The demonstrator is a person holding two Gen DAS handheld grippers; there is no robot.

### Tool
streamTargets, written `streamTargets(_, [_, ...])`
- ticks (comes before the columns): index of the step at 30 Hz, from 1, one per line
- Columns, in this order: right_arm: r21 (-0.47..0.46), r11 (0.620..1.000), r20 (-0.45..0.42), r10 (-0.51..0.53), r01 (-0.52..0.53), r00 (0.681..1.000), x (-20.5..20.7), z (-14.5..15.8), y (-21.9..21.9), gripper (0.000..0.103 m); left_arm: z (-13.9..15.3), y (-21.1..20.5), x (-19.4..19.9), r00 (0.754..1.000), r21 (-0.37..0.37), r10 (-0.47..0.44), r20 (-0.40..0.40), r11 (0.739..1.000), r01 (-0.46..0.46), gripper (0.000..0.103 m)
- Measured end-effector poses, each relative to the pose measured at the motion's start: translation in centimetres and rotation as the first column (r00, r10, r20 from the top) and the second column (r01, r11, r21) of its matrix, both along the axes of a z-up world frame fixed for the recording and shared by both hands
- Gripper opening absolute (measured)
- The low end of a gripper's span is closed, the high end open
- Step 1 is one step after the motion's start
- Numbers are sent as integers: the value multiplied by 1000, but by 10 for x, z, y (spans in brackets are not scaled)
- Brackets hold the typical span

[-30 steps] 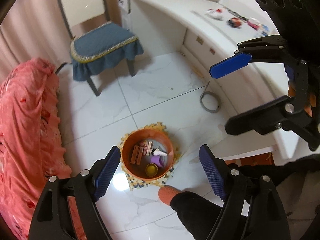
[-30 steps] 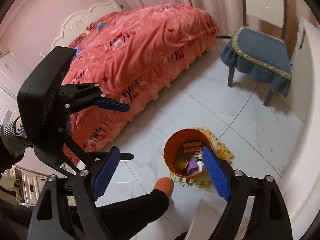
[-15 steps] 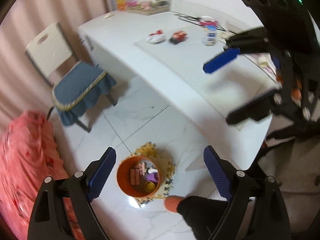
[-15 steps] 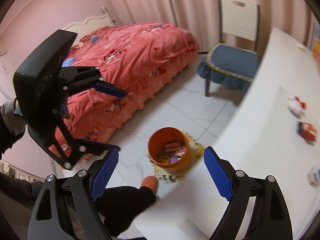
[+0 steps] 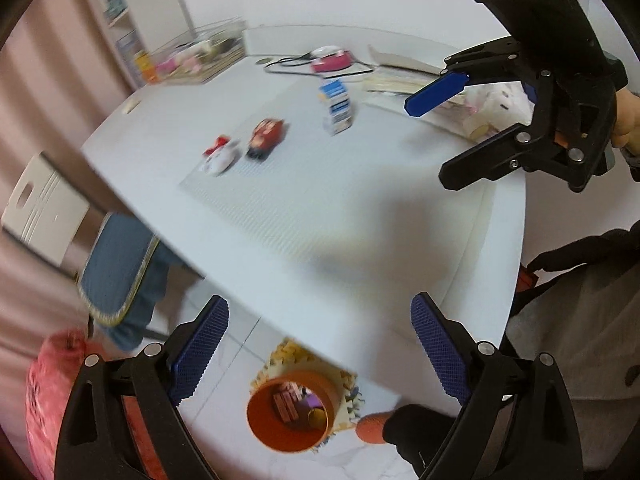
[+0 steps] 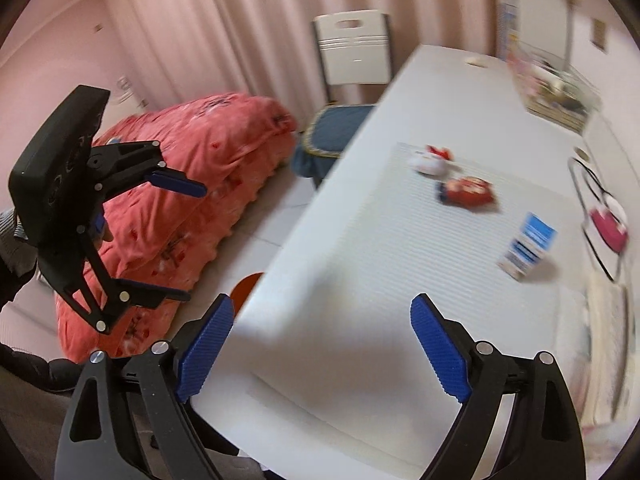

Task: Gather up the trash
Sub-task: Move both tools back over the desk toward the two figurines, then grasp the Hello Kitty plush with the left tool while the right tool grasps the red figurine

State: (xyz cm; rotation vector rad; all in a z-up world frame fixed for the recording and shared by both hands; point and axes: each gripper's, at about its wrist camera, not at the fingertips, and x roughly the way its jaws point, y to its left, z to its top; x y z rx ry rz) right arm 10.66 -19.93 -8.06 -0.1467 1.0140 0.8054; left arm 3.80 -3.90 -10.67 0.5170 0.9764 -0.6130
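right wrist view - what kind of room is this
Most likely a bedroom: a bed under a pink quilt, pink curtains, and a white desk with a chair beside it.

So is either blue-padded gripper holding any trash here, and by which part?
Nothing is held: the left gripper and right gripper both stand open and empty above the white table.

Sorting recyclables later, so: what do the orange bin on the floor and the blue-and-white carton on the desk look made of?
Orange bin: probably plastic, going by its smooth, even-coloured wall and thin rim. Blue-and-white carton: likely printed paperboard, given its flat faces and sharp folded edges. Motion blur leaves its finish unclear.
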Motion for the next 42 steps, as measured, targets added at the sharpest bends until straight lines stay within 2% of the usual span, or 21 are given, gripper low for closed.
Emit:
streamTargets(8, [-1,997,-12,-79,79,997,24,-6,-30,89,-1,-24,37,999,-6,-46,-12,999,46,91])
streamTargets(13, [17,995,-30,-102,103,994,51,-8,-26,89,-2,-26,69,999,-6,-50,-19,999,49,91])
streamTargets(21, [-4,999,-15,-52,52,999,118,-11,4,89,-9,-9,138,997,4,-75,-33,997,75,91])
streamTargets(24, [-70,997,-18,7,-9,1000,155,-24,15,89,-18,-5,165,995,-7,-85,-42,996,85,91])
streamTargets(28, [-192,977,-34,89,-94,995,197,-50,26,89,-37,-4,198,992,-17,-107,-60,994,106,91])
streamTargets(32, [-237,959,-84,139,-155,987,221,-75,30,88,-50,-4,222,986,-33,-147,-77,989,145,91])
streamTargets(34, [-271,945,-93,166,-185,982,229,-86,34,78,-59,-4,234,982,-45,-168,-90,985,165,91])
streamTargets(37, [-288,927,-128,213,-241,969,240,-100,40,78,-70,-7,248,978,-46,-184,-97,982,180,91])
streamTargets(41, [-396,850,-145,316,-348,938,246,-117,52,77,-81,-8,264,975,-67,-196,-104,979,190,91])
streamTargets(42, [-401,844,-153,322,-357,934,248,-119,53,71,-84,-9,268,975,-71,-197,-102,979,191,91])
